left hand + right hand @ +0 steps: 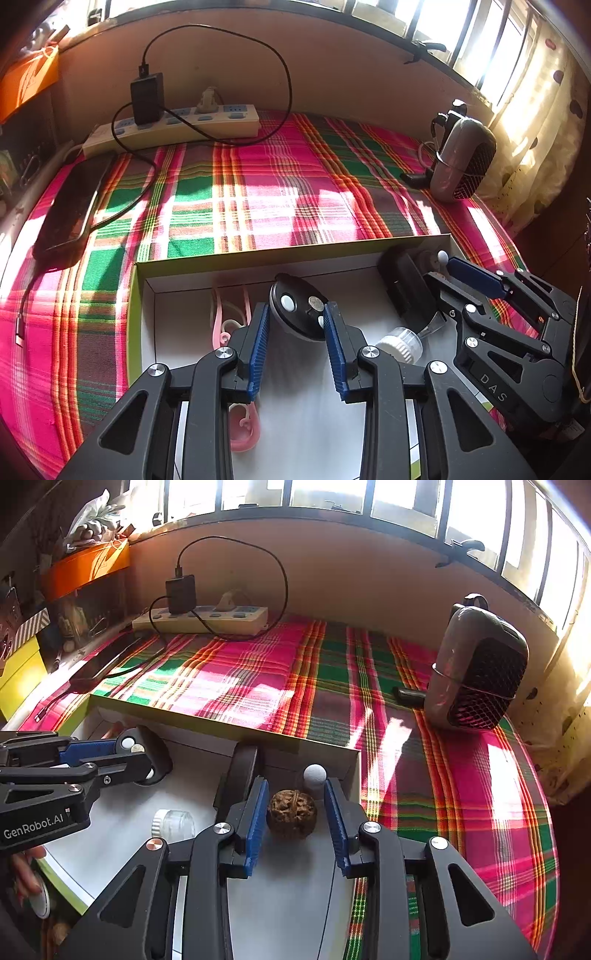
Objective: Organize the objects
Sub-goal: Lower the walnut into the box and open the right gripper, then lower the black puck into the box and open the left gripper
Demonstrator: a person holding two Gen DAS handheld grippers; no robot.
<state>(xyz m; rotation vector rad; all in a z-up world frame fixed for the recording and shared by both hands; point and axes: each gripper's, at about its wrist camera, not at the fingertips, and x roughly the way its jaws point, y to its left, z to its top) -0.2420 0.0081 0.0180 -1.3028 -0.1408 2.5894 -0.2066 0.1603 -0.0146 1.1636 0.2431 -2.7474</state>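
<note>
My left claw [295,317] is open around the round gadget [299,306] in the box [142,295]; my right claw [295,805] is open around the walnut [291,814], which could roll away.

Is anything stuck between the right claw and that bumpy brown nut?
Nothing visible. The walnut sits right between the right claw's blue fingers, on the white floor of the box, with small gaps either side. The white ball is behind it, not in the way.

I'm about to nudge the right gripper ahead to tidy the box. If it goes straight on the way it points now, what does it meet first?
The walnut: it sits between the right gripper fingers, pads apparently clear of it. Behind it come a small white ball and the box's far wall; depth is uncertain.
</note>
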